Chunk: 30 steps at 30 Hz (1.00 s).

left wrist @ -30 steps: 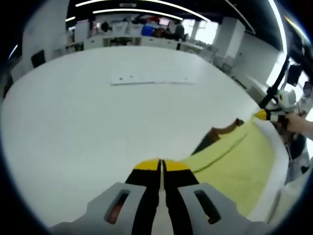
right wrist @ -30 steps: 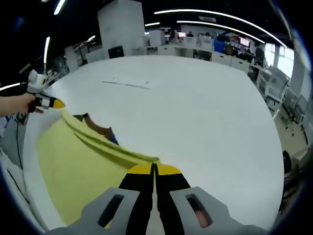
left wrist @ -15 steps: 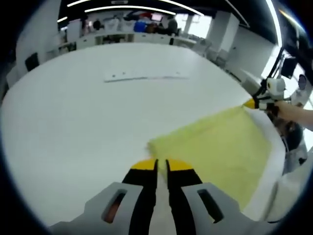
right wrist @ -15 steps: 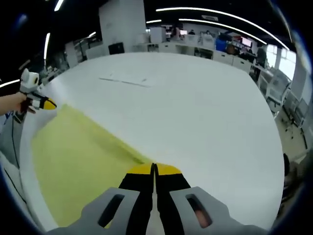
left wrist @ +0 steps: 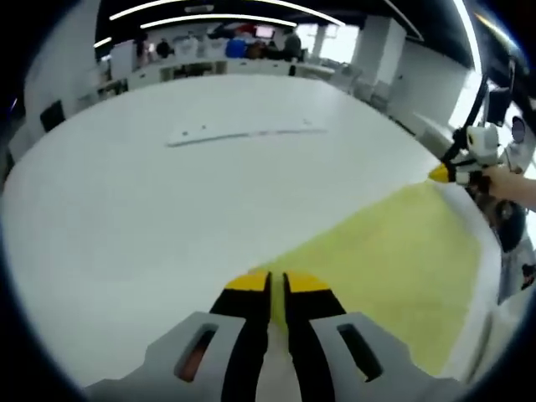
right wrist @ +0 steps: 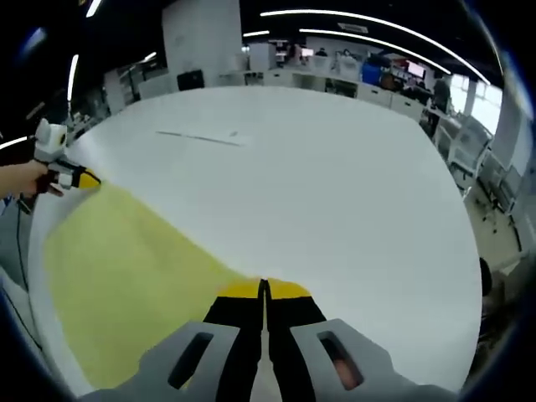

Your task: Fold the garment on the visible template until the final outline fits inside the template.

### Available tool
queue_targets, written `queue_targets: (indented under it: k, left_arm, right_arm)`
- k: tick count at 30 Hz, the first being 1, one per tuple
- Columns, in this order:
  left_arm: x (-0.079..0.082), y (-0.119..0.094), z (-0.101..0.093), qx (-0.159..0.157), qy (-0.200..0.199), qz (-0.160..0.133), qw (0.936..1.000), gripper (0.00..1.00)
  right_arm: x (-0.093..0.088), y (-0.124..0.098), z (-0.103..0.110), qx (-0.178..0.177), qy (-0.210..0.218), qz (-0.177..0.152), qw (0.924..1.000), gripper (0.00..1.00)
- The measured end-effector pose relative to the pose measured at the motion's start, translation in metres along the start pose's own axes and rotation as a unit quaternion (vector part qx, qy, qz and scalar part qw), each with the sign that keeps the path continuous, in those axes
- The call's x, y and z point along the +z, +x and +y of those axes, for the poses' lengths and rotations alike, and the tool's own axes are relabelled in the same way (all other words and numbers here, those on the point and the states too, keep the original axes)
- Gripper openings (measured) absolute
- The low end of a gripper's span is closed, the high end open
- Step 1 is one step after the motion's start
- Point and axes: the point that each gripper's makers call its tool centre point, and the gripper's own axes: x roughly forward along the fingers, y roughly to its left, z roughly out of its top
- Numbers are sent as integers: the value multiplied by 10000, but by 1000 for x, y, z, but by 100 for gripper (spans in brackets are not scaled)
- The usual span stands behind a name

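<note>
My left claw (left wrist: 275,283) has its jaws slightly parted at the garment's (left wrist: 394,260) near corner; whether they pinch it I cannot tell. My right claw (right wrist: 264,290) is pressed together on the opposite corner. The one yellow garment lies flat on the worktop (left wrist: 151,209), its edge running claw to claw. One template (left wrist: 243,131) lies far ahead of both; neither claw is clearly nearer.

Open-plan office: desks (left wrist: 209,67), ceiling striplights (right wrist: 360,38)
</note>
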Motion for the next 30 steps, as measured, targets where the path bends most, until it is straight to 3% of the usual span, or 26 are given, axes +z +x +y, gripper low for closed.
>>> queue_targets:
  k: [6, 12, 24, 30]
  left_arm:
    - [1, 0, 3, 30, -31, -33, 10000, 0]
    - [2, 0, 4, 13, -79, -43, 10000, 0]
    - [4, -2, 2, 29, 51, -42, 10000, 4]
    - [3, -6, -3, -13, 51, -27, 10000, 9]
  right_arm:
    - [0, 6, 23, 421, -114, 9, 9990, 1]
    - [-12, 14, 18, 159, -685, 410, 9967, 1]
    - [-6, 14, 16, 29, -913, 269, 9955, 1]
    - [1, 7, 32, 166, -1191, -31, 9927, 1]
